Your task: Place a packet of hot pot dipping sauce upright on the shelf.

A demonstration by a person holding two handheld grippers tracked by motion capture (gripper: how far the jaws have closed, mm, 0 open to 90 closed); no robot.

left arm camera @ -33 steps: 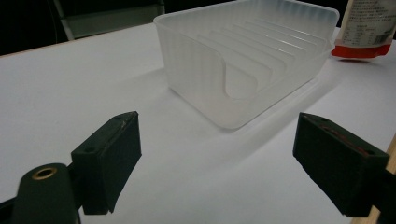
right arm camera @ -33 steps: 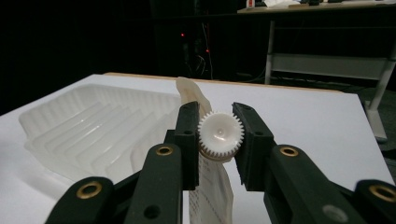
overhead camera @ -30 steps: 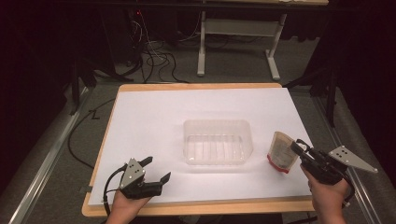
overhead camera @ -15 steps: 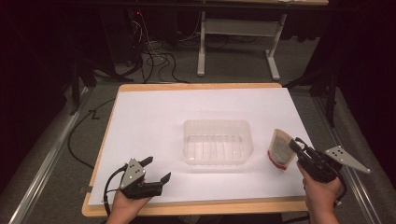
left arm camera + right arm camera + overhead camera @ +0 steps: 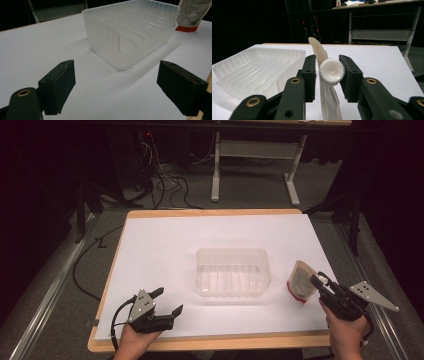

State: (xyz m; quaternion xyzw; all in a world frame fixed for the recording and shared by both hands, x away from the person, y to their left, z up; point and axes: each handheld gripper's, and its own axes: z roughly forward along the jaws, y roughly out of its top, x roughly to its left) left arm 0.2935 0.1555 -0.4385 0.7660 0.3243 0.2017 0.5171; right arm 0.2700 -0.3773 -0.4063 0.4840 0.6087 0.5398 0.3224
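- The right tool [image 5: 327, 68] stands with its jaws either side of the pouch's [image 5: 322, 53] white toothed cap [image 5: 331, 72]. The jaws have just been opening. One jaw has a clear gap to the pouch, and the other sits at the cap's edge without squeezing it, so the tool is open and no longer gripping.
- The pouch stands upright on its red-edged base on the table [image 5: 165, 245], between the right tool's jaws. It appears to hold itself up, which is probably why the grip can be let go here.
- Just beyond the pouch, on the side of the tool's left jaw, sits the clear ribbed tray [image 5: 259, 67]. It is empty and apart from the pouch, near enough to serve as the next place for it.
- Well across the table, the left tool [image 5: 117, 75] rests low near the front edge. Its jaws are wide apart with nothing between them, and it points at the tray's near wall, as if waiting to steady it.
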